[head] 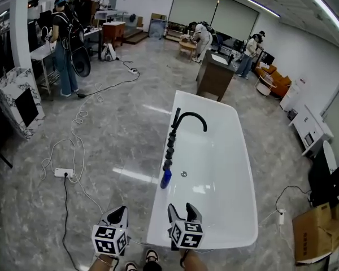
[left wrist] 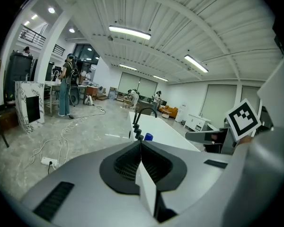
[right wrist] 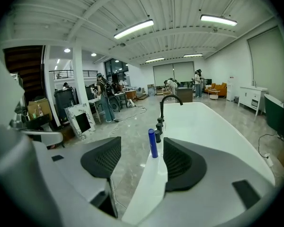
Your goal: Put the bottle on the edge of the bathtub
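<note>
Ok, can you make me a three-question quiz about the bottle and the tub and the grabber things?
1. Where is the bottle? A) on the floor B) on the bathtub edge C) inside a box
2. What colour is the bottle? A) red B) blue C) yellow
3. How are the left gripper jaws? A) wide apart B) holding the bottle C) shut together
Answers: 1 B, it stands on the rim beside the black knobs; 2 B, plainly blue; 3 C, its jaws meet, nothing between.

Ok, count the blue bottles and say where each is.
1. The blue bottle stands upright on the bathtub rim, at the near end of the black tap fittings; no others show.
</note>
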Demonstrator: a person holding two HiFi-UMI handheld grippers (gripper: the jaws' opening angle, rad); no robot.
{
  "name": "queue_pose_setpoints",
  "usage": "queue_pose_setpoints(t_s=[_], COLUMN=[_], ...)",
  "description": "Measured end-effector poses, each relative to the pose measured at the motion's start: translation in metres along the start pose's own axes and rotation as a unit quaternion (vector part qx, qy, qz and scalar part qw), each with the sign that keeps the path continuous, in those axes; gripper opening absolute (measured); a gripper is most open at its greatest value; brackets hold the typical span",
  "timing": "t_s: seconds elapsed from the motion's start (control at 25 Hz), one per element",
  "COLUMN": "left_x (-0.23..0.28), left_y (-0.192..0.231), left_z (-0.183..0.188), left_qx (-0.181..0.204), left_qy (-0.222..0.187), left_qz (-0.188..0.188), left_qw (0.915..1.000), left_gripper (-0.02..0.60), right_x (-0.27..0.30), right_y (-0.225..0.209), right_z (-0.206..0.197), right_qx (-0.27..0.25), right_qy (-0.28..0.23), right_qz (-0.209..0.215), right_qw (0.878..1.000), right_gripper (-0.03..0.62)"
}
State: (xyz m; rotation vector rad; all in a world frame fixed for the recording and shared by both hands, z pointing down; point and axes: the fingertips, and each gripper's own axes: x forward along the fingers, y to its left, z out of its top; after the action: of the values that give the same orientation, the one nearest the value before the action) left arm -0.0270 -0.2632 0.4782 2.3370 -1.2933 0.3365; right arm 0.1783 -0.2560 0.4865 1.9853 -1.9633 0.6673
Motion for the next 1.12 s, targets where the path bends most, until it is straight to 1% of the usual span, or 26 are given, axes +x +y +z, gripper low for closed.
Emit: queue_pose_setpoints(t_s=[0.24, 0.4, 0.68, 0.8, 1.04, 1.12], left_x=[-0.025, -0.036, -0.052, -0.054, -0.055, -0.055], left_y=[-0.011, -0.013, -0.018, -0.022, -0.041, -0.045], left_z=[0.009, 0.019, 0.026, 0.030, 0.038, 0.039], left_qx=[-0.002, 0.004, 0.017, 0.018, 0.008, 0.005], left_qy=[-0.008, -0.015, -0.011, -0.015, -0.027, -0.027], left_qz=[-0.009, -0.019, -0.031, -0.039, -0.061, -0.063], left_qw=[0.9999, 0.9997, 0.9993, 0.9990, 0.9978, 0.9976], left_gripper=[0.017, 0.017, 0.017, 0.017, 0.017, 0.017], right_x=[-0.030, -0.045, -0.073, -0.084, -0.099, -0.103], right_y=[0.010, 0.021, 0.028, 0.028, 0.022, 0.019], right_z=[-0.008, -0.007, -0.003, 0.001, 0.006, 0.009], right_qx=[0.015, 0.027, 0.030, 0.036, 0.036, 0.036], right_qy=[0.008, 0.001, -0.007, -0.016, -0.023, -0.025], right_qz=[-0.003, -0.001, -0.010, -0.018, -0.025, -0.028], right_qw=[1.000, 1.000, 0.999, 0.999, 0.999, 0.999], right_gripper=[0.290, 0.288, 0.282, 0.255, 0.226, 0.201])
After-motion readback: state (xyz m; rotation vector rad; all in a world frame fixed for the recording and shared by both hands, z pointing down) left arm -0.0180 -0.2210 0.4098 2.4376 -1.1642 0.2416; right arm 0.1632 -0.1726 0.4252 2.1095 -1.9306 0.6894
